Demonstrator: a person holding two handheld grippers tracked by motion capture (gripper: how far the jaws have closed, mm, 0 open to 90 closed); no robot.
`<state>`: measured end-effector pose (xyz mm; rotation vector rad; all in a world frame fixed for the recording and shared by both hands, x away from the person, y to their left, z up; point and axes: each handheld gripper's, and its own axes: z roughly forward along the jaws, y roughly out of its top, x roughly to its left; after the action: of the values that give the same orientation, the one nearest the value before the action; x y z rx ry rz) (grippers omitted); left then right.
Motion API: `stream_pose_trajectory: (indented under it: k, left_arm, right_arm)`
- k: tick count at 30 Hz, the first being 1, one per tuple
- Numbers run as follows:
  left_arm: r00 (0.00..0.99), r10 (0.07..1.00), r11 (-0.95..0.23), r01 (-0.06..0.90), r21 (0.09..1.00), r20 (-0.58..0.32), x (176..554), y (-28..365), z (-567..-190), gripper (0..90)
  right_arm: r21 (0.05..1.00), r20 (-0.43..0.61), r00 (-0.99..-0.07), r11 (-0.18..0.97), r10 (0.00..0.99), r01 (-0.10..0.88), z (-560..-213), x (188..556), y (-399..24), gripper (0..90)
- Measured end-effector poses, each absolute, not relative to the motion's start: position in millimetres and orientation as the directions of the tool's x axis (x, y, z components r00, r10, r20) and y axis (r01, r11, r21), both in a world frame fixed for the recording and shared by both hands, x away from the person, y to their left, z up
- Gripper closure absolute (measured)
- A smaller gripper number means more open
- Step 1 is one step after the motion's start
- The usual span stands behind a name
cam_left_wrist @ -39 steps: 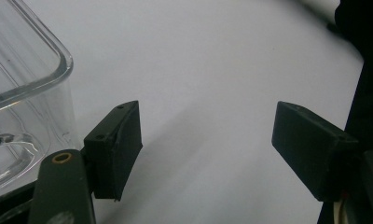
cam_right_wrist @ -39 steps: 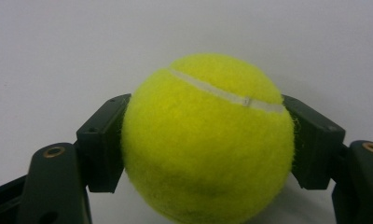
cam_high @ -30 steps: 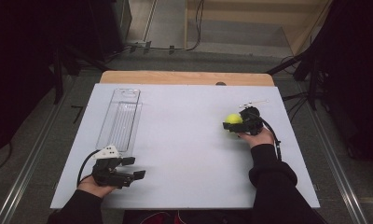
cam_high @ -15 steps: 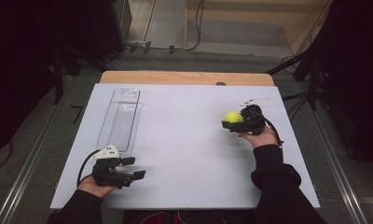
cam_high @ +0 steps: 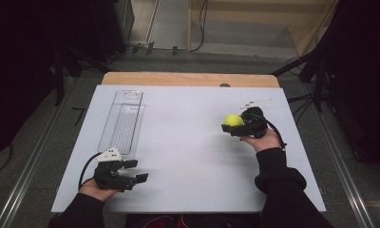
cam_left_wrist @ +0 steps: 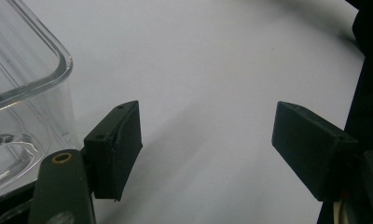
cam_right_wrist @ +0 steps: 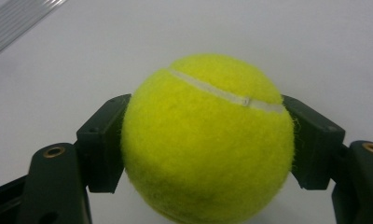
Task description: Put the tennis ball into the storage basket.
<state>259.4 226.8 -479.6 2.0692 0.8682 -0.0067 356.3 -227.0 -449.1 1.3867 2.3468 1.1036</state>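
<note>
A yellow tennis ball (cam_high: 233,119) (cam_right_wrist: 208,140) is held above the white table (cam_high: 188,137) at the right, with my right gripper (cam_high: 232,124) (cam_right_wrist: 208,144) shut on it; both pads press its sides. A long clear plastic tray (cam_high: 122,121) (cam_left_wrist: 21,107) lies at the left of the table, lengthwise away from me. Just short of the tray's near end, my left gripper (cam_high: 133,171) (cam_left_wrist: 208,144) rests low at the front left, open, with only bare table between its jaws.
A small white flat piece (cam_high: 257,102) lies behind the right hand near the table's far right. A wooden strip (cam_high: 190,79) runs along the far edge. Dark floor, cables and metal rails surround the table.
My right gripper has risen a little with the ball and drifted slightly towards the table's middle. The left gripper has stayed where it was.
</note>
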Motion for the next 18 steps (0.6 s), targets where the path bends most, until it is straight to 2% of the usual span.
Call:
stream_pose_trajectory:
  k: [18]
  left_arm:
    - [0.757, 0.576, -0.378, 0.582, 0.72, -0.309, 259.6, 227.0, -479.6, 24.6]
  right_arm:
    - [0.691, 0.202, -0.601, 0.322, 0.773, 0.647, -444.8, 349.4, -205.9, 23.7]
